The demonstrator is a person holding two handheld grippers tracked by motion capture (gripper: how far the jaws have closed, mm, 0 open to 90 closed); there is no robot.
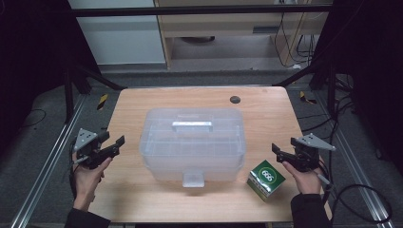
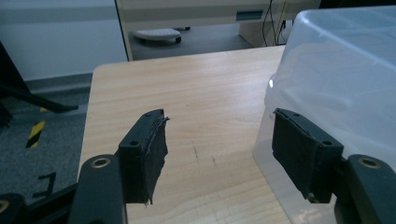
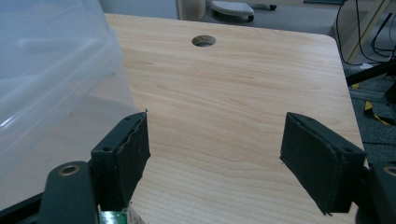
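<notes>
I see the clear lidded box point(image 1: 192, 142) mid-worktop point(image 1: 142, 102), green carton point(image 1: 265, 179) at its right corner | left tool point(image 1: 118, 144) and right tool point(image 1: 278, 151) both released, empty | box looks light, slick, flexible: I'd grip the lid handle point(image 1: 191, 126).

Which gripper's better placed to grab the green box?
Right. The right gripper hovers open just beside the green box; the left gripper sits across the clear storage bin.
</notes>
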